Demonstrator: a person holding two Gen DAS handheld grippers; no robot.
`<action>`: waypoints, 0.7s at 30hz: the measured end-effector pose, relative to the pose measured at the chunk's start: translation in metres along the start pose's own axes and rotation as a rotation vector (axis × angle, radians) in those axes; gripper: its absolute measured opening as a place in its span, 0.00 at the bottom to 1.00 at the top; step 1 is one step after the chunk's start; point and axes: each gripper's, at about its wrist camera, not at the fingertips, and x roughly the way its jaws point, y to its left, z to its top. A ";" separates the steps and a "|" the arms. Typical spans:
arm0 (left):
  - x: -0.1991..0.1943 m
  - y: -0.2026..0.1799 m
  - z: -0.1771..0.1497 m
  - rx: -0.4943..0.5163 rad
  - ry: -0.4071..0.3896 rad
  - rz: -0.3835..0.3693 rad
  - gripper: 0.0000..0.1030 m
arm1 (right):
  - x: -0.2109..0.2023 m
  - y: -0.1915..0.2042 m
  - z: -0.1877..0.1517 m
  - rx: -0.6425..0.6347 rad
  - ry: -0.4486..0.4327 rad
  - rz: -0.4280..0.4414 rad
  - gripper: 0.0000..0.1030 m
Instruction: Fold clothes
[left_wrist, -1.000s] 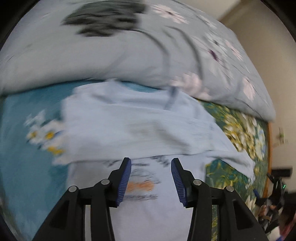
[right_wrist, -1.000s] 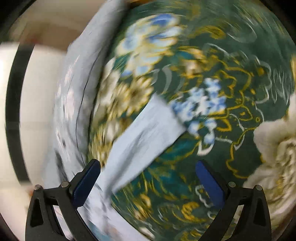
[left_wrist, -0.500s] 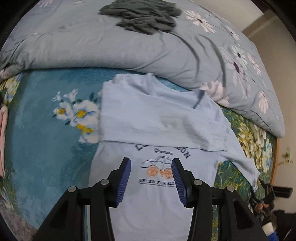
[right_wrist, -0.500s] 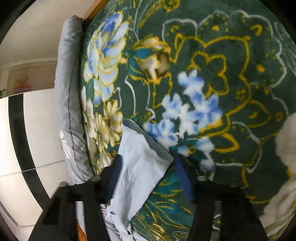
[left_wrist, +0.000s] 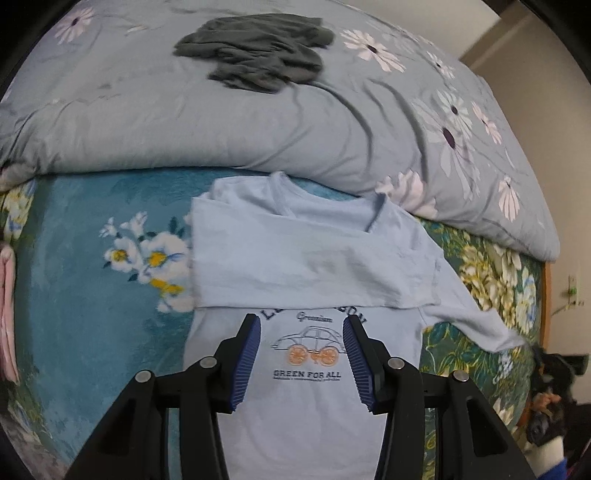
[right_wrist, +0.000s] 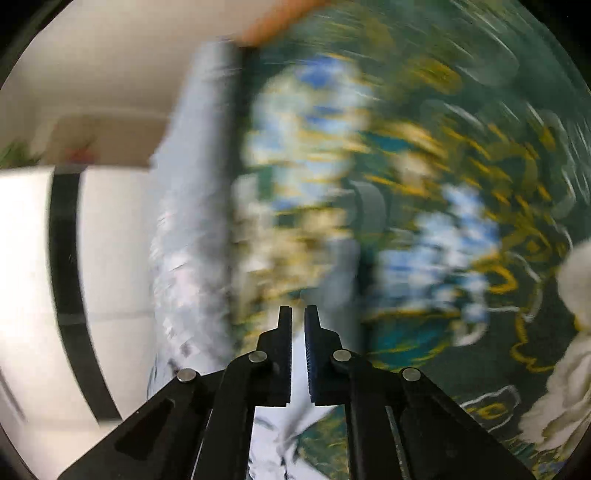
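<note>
A light blue T-shirt (left_wrist: 295, 258) lies on the floral bedspread (left_wrist: 85, 295). It has a car print with "GREEN FOR ALL", and its upper part is folded down over the chest. One sleeve (left_wrist: 476, 321) stretches out to the right. My left gripper (left_wrist: 301, 328) is open and empty above the print. In the blurred right wrist view my right gripper (right_wrist: 298, 314) is nearly shut, with a thin gap between the jaws. A pale strip of sleeve (right_wrist: 343, 266) shows just beyond it. Whether it grips the cloth cannot be told.
A grey floral duvet (left_wrist: 295, 118) is bunched behind the shirt, with a dark grey garment (left_wrist: 258, 48) on top. A pink cloth (left_wrist: 7, 306) lies at the left edge. The right wrist view shows a white wall and a wooden bed edge (right_wrist: 273, 22).
My right gripper has closed from wide open to nearly shut over the sleeve end and is moving fast. My left gripper has pulled back a little and stays open over the print.
</note>
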 end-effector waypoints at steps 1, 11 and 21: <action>-0.003 0.008 -0.001 -0.017 -0.007 -0.004 0.50 | -0.005 0.022 -0.004 -0.057 0.005 0.023 0.06; -0.037 0.094 -0.015 -0.167 -0.059 -0.002 0.51 | 0.001 0.104 -0.054 -0.302 0.077 -0.051 0.06; -0.059 0.143 -0.036 -0.273 -0.062 0.105 0.54 | 0.002 -0.025 -0.022 0.007 0.028 -0.268 0.36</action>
